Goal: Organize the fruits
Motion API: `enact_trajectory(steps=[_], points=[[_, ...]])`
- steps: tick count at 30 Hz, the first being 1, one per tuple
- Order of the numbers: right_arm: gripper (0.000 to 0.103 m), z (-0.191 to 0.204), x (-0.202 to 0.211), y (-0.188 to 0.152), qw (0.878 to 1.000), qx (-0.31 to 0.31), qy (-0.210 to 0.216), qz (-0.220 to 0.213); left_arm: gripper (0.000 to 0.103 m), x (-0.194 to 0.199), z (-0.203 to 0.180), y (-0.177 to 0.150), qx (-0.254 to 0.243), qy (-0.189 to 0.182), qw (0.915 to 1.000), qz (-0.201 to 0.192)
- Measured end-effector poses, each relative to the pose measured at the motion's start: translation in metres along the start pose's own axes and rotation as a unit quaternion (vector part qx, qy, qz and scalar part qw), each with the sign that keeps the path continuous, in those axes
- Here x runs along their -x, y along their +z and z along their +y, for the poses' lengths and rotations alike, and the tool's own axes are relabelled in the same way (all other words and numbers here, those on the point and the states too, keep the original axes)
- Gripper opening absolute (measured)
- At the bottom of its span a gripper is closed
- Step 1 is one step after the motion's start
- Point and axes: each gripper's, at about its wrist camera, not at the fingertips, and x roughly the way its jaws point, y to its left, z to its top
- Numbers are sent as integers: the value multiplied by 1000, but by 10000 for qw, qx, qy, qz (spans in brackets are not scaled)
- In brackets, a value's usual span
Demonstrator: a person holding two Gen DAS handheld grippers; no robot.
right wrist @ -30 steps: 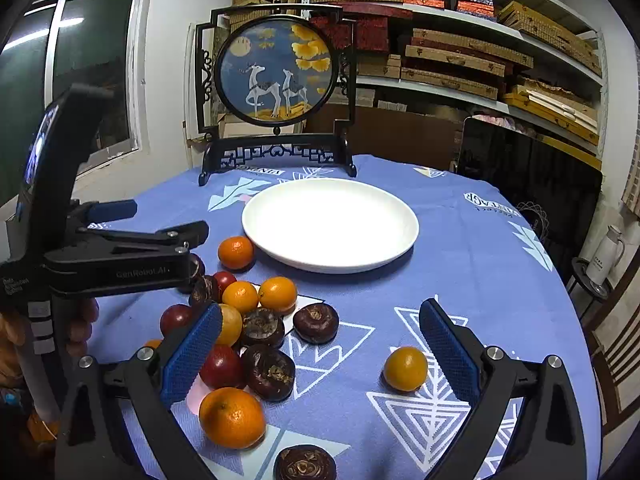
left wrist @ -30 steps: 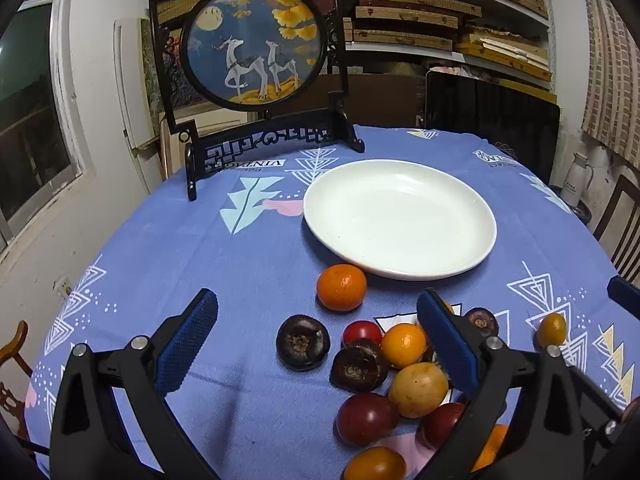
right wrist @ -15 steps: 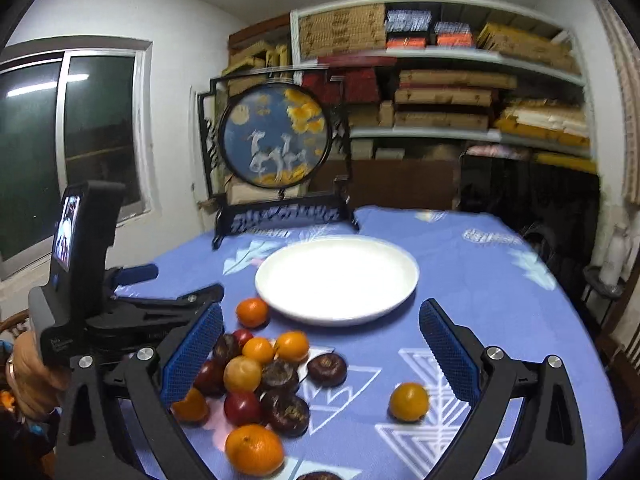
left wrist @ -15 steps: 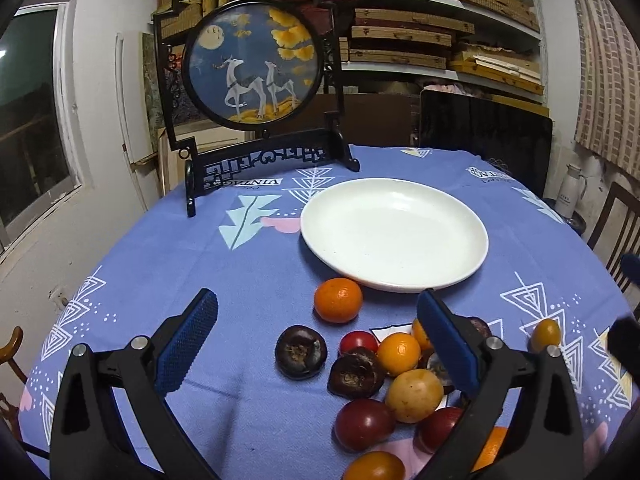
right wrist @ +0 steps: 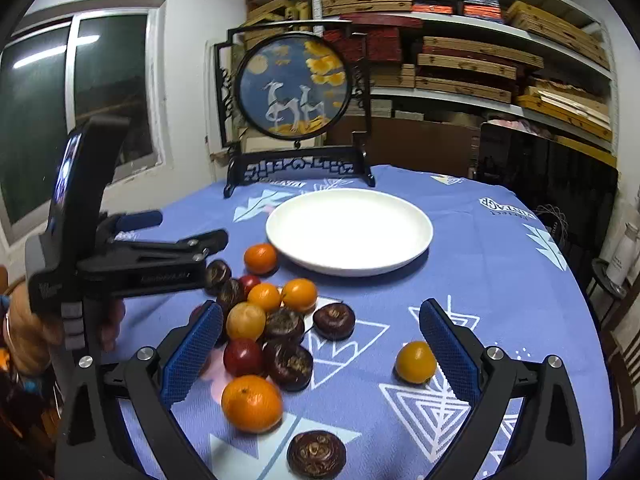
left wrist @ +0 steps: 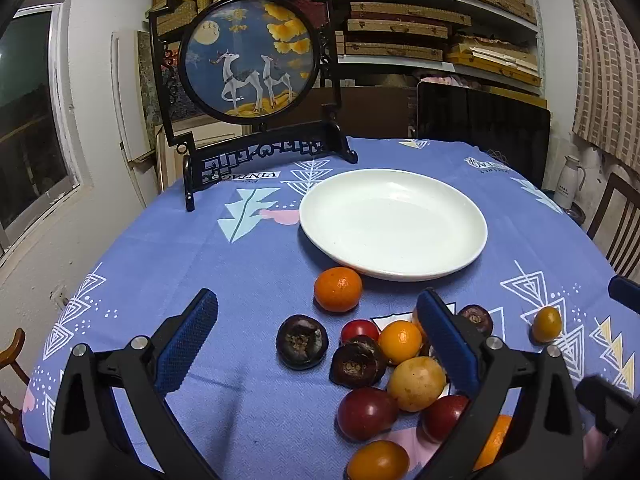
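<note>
An empty white plate [left wrist: 394,224] [right wrist: 349,230] sits mid-table on the blue cloth. In front of it lies a cluster of fruit: an orange mandarin [left wrist: 338,289] [right wrist: 260,258], dark mangosteens [left wrist: 302,341] [right wrist: 333,320], red plums [left wrist: 366,413] [right wrist: 242,356] and yellow-orange fruits [left wrist: 416,383] [right wrist: 245,320]. A lone orange fruit [right wrist: 415,361] [left wrist: 546,323] lies apart to the right. My left gripper [left wrist: 318,340] is open and empty above the cluster's left side; it shows in the right wrist view [right wrist: 172,236]. My right gripper [right wrist: 320,348] is open and empty over the near fruit.
A round deer-picture screen on a black stand [left wrist: 250,76] [right wrist: 294,88] stands at the back of the table. A large orange [right wrist: 252,403] and a mangosteen [right wrist: 316,454] lie near the front edge. Shelves, a window and chairs surround the table.
Both grippers have stayed open and empty. The right wrist view rose, then dipped back toward the fruit. The left gripper has drifted slightly nearer the cluster.
</note>
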Motion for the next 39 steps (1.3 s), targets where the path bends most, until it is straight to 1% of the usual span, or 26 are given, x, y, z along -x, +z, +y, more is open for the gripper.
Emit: enact_trajectory(steps=[3,7,10,12,14,17,20,22,25,26,27,28,29,31,32,33,34,35,36,37,39], points=[[99,5,-1,-3,9998,171,-3,96,98,-1,0,-1,-20,-5,10000,17],[99,8,-3,-5,9993,236,51,269,98,0,-1,-3,-88,-36,10000,15],[99,7,-4,-14,9974,307,156,632,98,6,3,-10,-273,-191,9994,70],[99,4,-4,-24,9941,413,189,983,98,12,9,-19,-444,-227,9987,86],[99,-2,-3,-37,9903,433,219,1306,98,17,14,-30,-623,-377,9971,199],[99,-11,-2,-49,9866,302,285,1579,98,23,15,-46,-895,-686,9928,393],[99,-16,-2,-56,9846,155,432,1688,98,28,10,-61,-1188,-993,9863,568],[99,-14,-5,-59,9832,178,499,1747,98,29,4,-70,-1346,-1179,9812,723],[86,-7,-15,-63,9782,227,694,1944,98,27,-3,-78,-1492,-1319,9767,806],[73,-3,-21,-65,9757,288,763,2034,98,24,-7,-80,-1545,-1347,9749,873],[56,1,-26,-66,9730,360,809,2133,98,22,-11,-82,-1587,-1354,9735,939],[52,4,-26,-65,9740,439,789,2076,98,18,-14,-83,-1609,-1359,9724,1007],[40,5,-26,-64,9740,476,775,2073,98,14,-16,-83,-1610,-1363,9716,1070],[40,2,-25,-62,9727,401,860,2120,98,8,-19,-82,-1568,-1423,9700,1198],[40,1,-23,-62,9728,394,857,2115,96,5,-20,-82,-1519,-1495,9686,1283],[40,1,-21,-62,9733,402,849,2096,73,3,-20,-82,-1475,-1551,9677,1333],[40,-3,-18,-62,9737,403,856,2071,37,-1,-20,-82,-1421,-1645,9652,1454],[40,-4,-15,-61,9744,394,863,2037,37,-7,-17,-80,-1268,-1806,9606,1689],[40,-6,-14,-59,9753,380,864,1996,36,-9,-12,-78,-1086,-1880,9607,1727],[40,-9,-12,-56,9763,358,865,1953,36,-11,-9,-76,-1010,-1903,9600,1788],[40,-14,-10,-49,9773,276,897,1900,36,-11,-6,-73,-997,-1941,9584,1839]])
